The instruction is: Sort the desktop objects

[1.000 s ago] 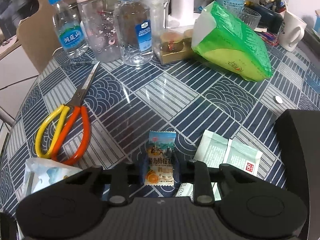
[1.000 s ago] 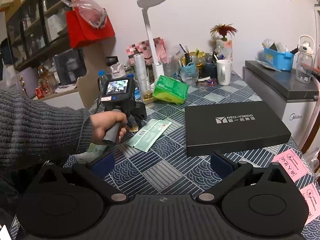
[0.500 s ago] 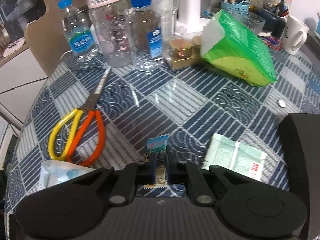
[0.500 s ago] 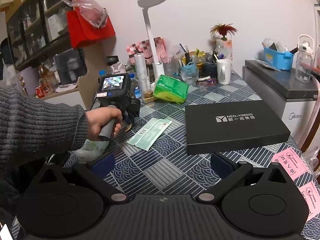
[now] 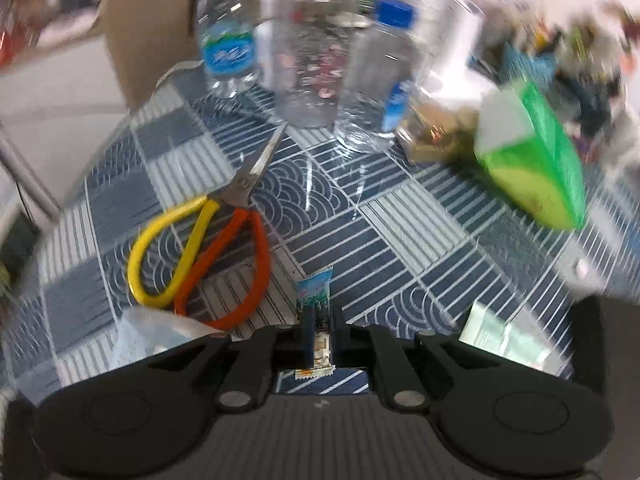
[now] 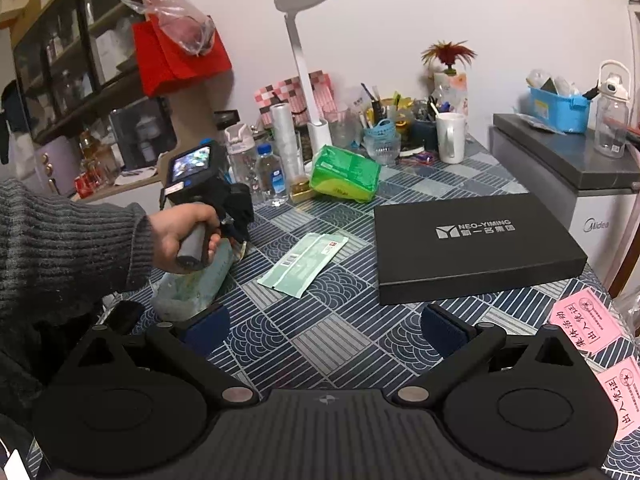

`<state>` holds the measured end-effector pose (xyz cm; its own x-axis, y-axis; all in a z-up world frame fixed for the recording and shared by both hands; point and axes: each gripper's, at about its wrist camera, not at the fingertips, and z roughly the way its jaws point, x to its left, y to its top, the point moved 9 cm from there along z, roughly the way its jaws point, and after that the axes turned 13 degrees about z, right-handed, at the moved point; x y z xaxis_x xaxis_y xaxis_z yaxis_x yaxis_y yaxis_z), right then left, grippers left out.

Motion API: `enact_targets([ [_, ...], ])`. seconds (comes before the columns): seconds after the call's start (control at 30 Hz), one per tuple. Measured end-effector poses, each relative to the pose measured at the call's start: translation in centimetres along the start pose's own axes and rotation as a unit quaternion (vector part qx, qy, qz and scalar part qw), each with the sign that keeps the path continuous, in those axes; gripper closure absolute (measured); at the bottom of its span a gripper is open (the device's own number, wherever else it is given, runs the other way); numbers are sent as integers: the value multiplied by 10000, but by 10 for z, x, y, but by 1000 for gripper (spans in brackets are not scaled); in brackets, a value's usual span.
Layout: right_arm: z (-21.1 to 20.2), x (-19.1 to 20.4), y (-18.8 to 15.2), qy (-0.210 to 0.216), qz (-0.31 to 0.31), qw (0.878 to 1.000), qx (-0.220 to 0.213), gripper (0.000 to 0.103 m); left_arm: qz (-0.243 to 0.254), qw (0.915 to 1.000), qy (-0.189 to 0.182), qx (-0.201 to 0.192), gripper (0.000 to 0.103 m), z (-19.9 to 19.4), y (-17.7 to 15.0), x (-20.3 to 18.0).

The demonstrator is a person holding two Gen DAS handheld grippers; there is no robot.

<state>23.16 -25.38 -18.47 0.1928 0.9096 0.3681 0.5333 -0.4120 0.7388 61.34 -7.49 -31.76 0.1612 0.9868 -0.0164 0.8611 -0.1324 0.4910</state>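
My left gripper (image 5: 320,330) is shut on a small snack packet (image 5: 316,304) with a blue and white wrapper, held edge-up above the patterned tablecloth (image 5: 380,232). Yellow and orange scissors (image 5: 208,240) lie just to its left. In the right wrist view the left gripper (image 6: 236,220) is lifted over the table's left side, above a pale tissue pack (image 6: 196,284). My right gripper (image 6: 322,326) is open and empty, hovering over the table's near edge. A pale green sachet (image 6: 304,264) lies flat ahead of it.
A black flat box (image 6: 476,240) lies at the right. Pink slips (image 6: 588,320) lie at the near right edge. Water bottles (image 5: 372,72), a green bag (image 5: 536,152), a lamp (image 6: 308,60), a mug (image 6: 450,136) and desk clutter stand at the back.
My left gripper closed on the snack packet, lifted it off the cloth and swung left toward the scissors. The right gripper has not moved.
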Motion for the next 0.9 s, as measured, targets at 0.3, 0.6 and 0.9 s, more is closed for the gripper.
enact_targets([
  [0.3, 1, 4, -1, 52, 45, 10000, 16, 0, -1519, 9756, -1575, 169, 103, -1, -16, 6],
  [0.6, -3, 9, -1, 75, -8, 10000, 20, 0, -639, 9957, -660, 151, 52, -6, -12, -10],
  [0.9, -2, 7, -3, 51, 7, 10000, 43, 0, 424, 9987, 275, 115, 33, 3, 2, -42],
])
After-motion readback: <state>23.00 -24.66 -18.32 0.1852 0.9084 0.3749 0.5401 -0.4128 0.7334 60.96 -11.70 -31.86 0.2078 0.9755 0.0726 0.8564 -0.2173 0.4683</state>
